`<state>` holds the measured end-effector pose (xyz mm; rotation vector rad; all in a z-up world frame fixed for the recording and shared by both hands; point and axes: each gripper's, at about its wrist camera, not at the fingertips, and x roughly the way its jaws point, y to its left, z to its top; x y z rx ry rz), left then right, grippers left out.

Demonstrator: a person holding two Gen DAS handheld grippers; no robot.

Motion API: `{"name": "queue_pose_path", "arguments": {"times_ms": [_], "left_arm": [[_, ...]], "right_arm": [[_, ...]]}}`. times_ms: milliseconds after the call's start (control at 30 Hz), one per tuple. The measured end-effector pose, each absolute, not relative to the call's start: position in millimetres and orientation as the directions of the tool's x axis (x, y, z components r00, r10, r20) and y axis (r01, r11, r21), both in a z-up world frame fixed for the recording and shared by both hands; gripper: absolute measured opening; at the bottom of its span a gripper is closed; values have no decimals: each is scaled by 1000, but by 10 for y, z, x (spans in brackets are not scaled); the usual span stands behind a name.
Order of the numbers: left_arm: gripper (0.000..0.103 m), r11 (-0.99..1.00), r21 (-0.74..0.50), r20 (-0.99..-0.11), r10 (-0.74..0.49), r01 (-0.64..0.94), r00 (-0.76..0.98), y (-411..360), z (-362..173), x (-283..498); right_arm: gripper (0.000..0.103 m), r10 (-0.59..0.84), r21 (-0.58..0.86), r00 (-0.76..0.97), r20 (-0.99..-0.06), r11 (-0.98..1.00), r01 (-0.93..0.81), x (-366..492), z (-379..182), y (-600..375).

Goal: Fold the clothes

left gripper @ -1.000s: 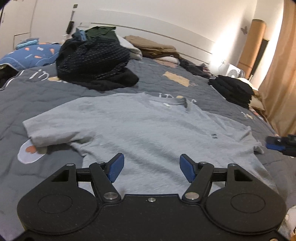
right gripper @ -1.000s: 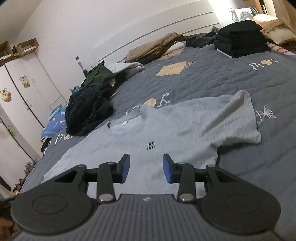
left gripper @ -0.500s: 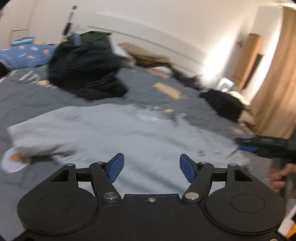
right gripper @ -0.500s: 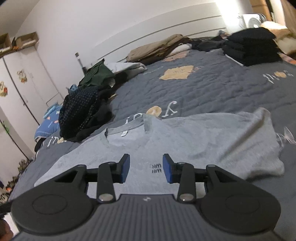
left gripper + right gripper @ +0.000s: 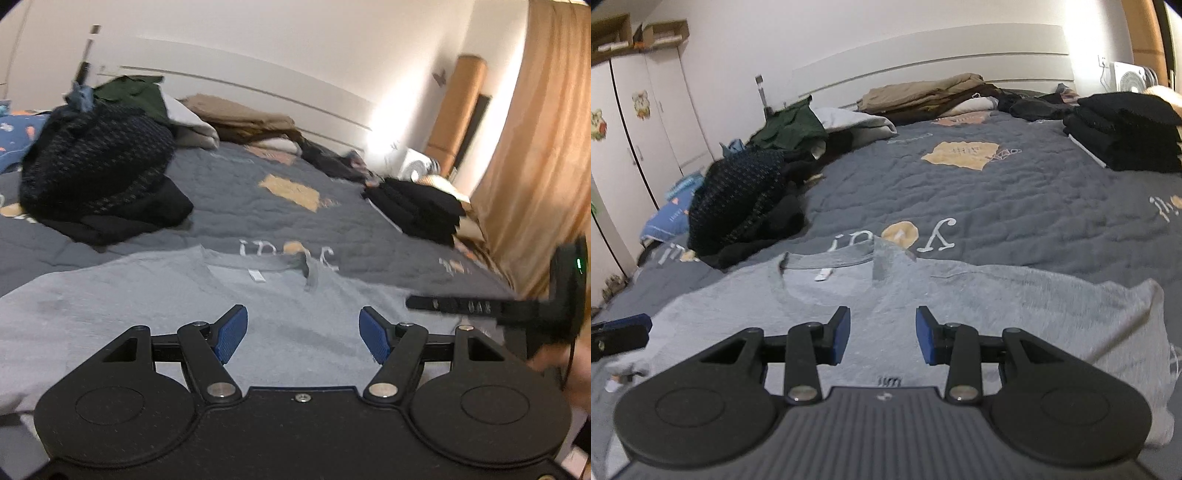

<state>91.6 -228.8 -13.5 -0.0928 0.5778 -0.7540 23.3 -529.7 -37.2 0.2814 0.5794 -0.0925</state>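
A light grey T-shirt (image 5: 122, 299) (image 5: 997, 299) lies spread flat on the dark grey quilt, its collar and white label toward the headboard. My left gripper (image 5: 303, 334) hovers open above the shirt's lower middle, nothing between its blue pads. My right gripper (image 5: 882, 334) is also open over the shirt, just below the collar, holding nothing. In the left wrist view the right gripper's black body (image 5: 517, 306) shows at the right edge with a hand behind it. In the right wrist view a tip of the left gripper (image 5: 617, 332) shows at the left edge.
A heap of dark clothes (image 5: 96, 177) (image 5: 746, 199) sits at the far left of the bed. Folded black clothes (image 5: 417, 210) (image 5: 1123, 129) are stacked at the right. Brown garments (image 5: 923, 96) lie by the headboard. A curtain (image 5: 546, 147) hangs right; wardrobes (image 5: 639, 122) stand left.
Both grippers have swung toward the shirt's middle and closer to each other. The right gripper now shows large in the left wrist view. Both stay open.
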Motion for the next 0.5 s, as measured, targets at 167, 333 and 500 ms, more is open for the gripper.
{"name": "queue_pose_path", "arguments": {"times_ms": [167, 333, 500], "left_arm": [[66, 738, -286, -500, -659, 611, 562, -2197, -375, 997], [66, 752, -325, -511, -650, 574, 562, -2145, -440, 1092], [66, 741, -359, -503, -665, 567, 552, -2125, -428, 1120]], "right_arm": [[38, -22, 160, 820, -572, 977, 138, 503, -468, -5266], [38, -16, 167, 801, -598, 975, 145, 928, -555, -5227], [38, -30, 159, 782, -622, 974, 164, 1375, -640, -5177]]}}
